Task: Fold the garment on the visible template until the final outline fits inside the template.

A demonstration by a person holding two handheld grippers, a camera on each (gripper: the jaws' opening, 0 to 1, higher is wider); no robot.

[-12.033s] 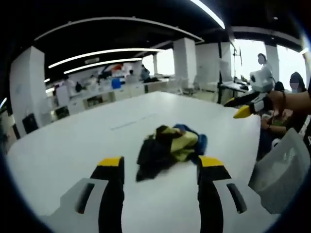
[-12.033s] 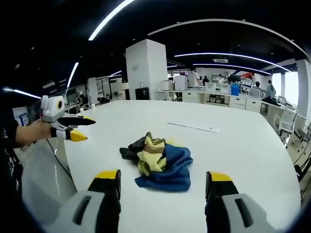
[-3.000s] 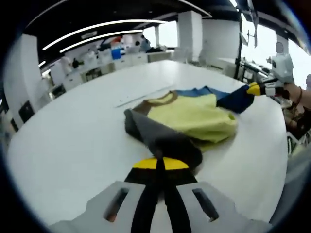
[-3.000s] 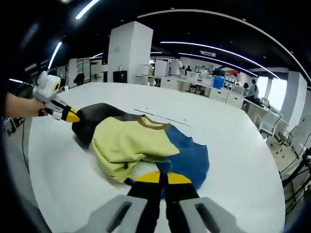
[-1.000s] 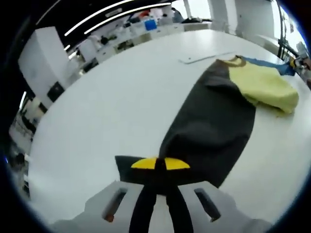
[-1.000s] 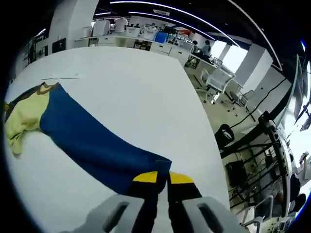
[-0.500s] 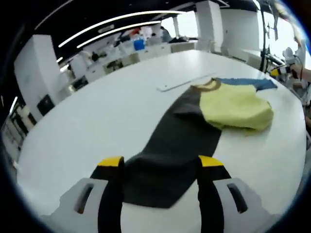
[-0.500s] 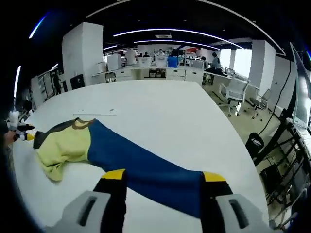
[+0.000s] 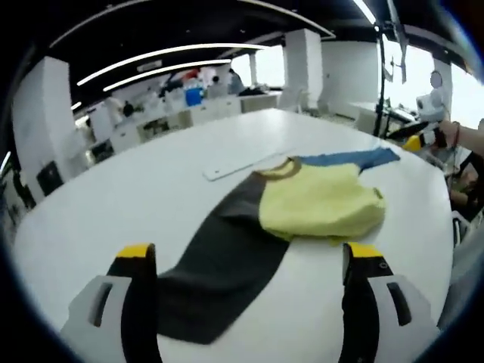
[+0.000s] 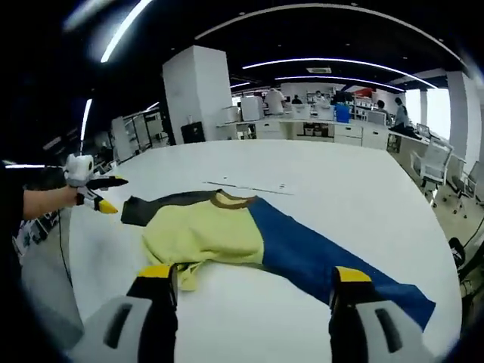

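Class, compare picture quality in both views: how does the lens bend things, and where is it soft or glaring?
Left gripper view: ceiling lights bow into arcs, windows glare white, the shirt looks slightly soft. Right gripper view: the table edge curves, the shirt is sharper, and a ceiling light smears.

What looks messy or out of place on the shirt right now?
The yellow body of the long-sleeved shirt lies bunched, its lower edge rumpled and folded under, while the dark grey sleeve and blue sleeve lie stretched out flat.

The garment is soft matt cloth in yellow, blue and dark grey, with a ribbed brown collar. The white table looks smooth, faintly glossy.
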